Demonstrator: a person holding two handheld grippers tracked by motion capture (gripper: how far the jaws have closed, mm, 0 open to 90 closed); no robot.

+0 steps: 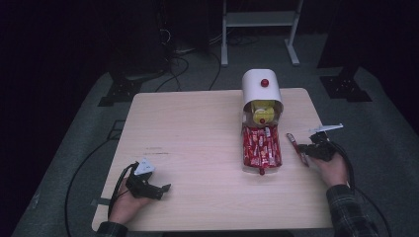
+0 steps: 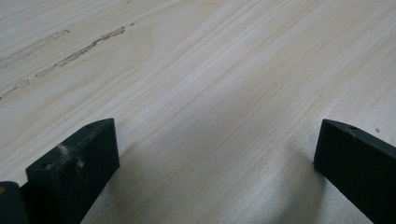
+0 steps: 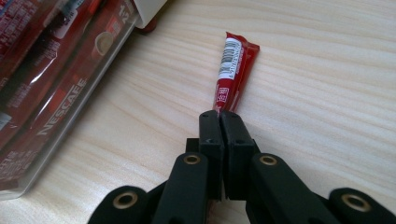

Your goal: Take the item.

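The right claw [image 3: 219,119] was pinching one end of a red sachet [image 3: 233,70] lying on the surface [image 1: 197,128], just beside the clear tray [image 1: 261,148], apparently of similar sachets; the left claw [image 2: 215,163] rested spread, well apart.

My pale wood-grain desk [image 1: 197,128] stands on grey carpet. On it sits a white round-topped dispenser [image 1: 261,89], its clear tray [image 1: 261,148] full of red Nescafé sachets, with one thin red sachet [image 1: 295,146] lying just beside that tray. A scuffed streak [image 2: 79,51] marks the wood near me.
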